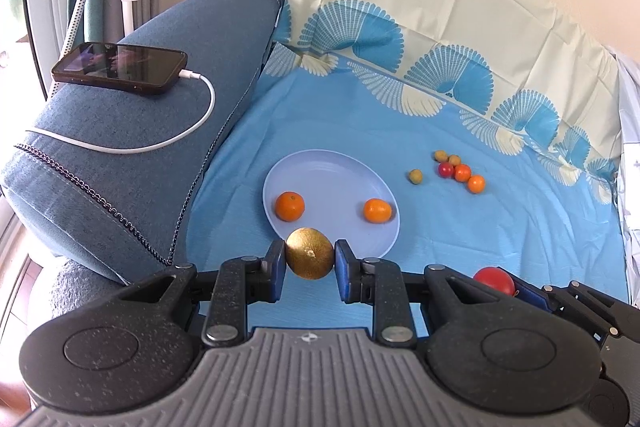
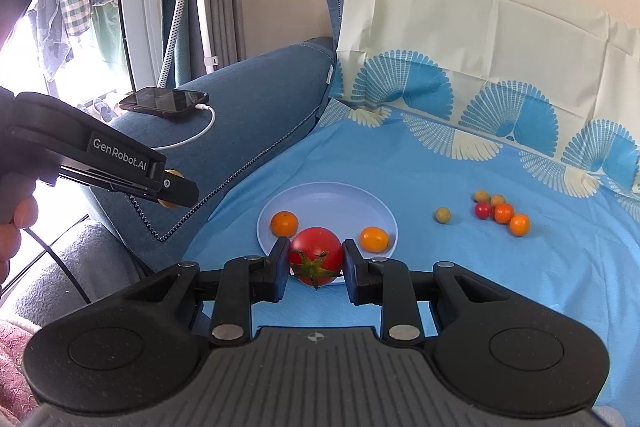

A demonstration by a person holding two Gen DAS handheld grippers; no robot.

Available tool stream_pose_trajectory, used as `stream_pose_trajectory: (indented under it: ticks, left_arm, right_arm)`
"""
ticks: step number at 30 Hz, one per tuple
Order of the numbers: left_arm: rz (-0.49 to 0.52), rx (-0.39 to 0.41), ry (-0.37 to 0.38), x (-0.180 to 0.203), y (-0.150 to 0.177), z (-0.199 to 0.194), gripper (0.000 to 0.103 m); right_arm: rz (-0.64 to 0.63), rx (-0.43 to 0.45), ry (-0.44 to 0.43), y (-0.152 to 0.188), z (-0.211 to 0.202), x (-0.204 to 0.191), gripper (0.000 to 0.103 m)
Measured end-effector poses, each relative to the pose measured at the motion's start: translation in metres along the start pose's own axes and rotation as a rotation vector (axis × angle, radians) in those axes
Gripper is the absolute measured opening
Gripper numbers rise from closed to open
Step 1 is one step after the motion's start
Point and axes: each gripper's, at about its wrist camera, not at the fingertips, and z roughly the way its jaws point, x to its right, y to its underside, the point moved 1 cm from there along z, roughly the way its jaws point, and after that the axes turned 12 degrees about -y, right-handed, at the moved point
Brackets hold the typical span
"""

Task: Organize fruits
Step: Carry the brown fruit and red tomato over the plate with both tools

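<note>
My left gripper (image 1: 310, 259) is shut on a golden-brown kiwi (image 1: 310, 254), held just in front of a pale blue plate (image 1: 332, 175). Two oranges lie on that plate, one at the left (image 1: 289, 206) and one at the right (image 1: 377, 210). My right gripper (image 2: 316, 261) is shut on a red tomato (image 2: 316, 254) with a green stalk, over the near rim of the plate (image 2: 328, 199). In the right wrist view the left gripper (image 2: 176, 189) shows at the left edge with the kiwi (image 2: 173, 173) peeking out. The tomato (image 1: 495, 279) also appears low right in the left wrist view.
A cluster of small fruits (image 1: 458, 169), red, orange and green, lies on the blue cloth (image 1: 480, 227) right of the plate, with one green fruit (image 1: 415, 176) apart. A phone (image 1: 120, 67) on a white cable rests on the blue sofa arm (image 1: 160, 131).
</note>
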Motion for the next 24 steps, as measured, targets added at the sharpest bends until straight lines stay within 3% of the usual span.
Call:
stream_pose_trajectory:
  ticks: [24]
  left_arm:
    - [0.008,-0.04,-0.036,0.006,-0.029,0.054,0.028]
  right_arm:
    - [0.052,-0.041,0.025,-0.003,0.042,0.031,0.029]
